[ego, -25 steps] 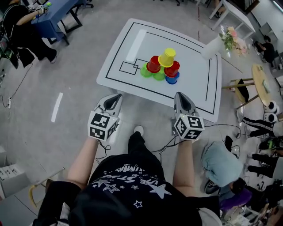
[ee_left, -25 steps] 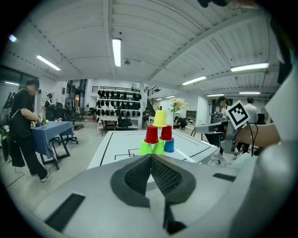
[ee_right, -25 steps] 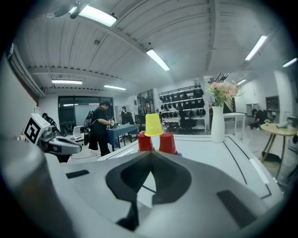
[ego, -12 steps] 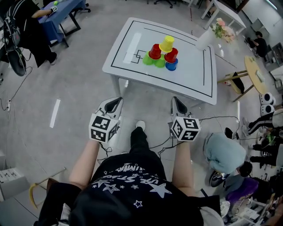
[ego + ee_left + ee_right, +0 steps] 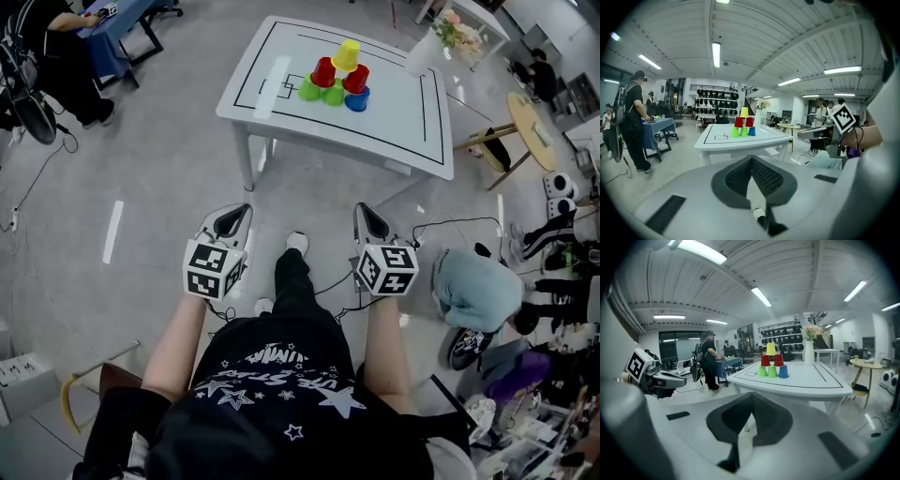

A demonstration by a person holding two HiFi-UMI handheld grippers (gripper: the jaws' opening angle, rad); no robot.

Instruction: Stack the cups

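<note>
Head view is showing you standing well back from the white rectangular worktop (image 5: 403, 103), where the pyramid of coloured plastic cups (image 5: 336, 80) is resting. Left gripper view is showing your left tongs (image 5: 752, 161) clenched on nothing. Right gripper view is showing your right tongs (image 5: 751, 398) likewise clenched and empty. Knocking the worktop while approaching could be toppling that pyramid.

6 plastic cups stand mouth-down in a 3-tier pyramid on the white table (image 5: 403, 112), inside its black border: 2 green cups (image 5: 309, 90) and 1 blue cup (image 5: 356, 99) touching in a row at the bottom, 2 red cups (image 5: 323, 72) above, 1 yellow cup (image 5: 346, 55) on top.
</note>
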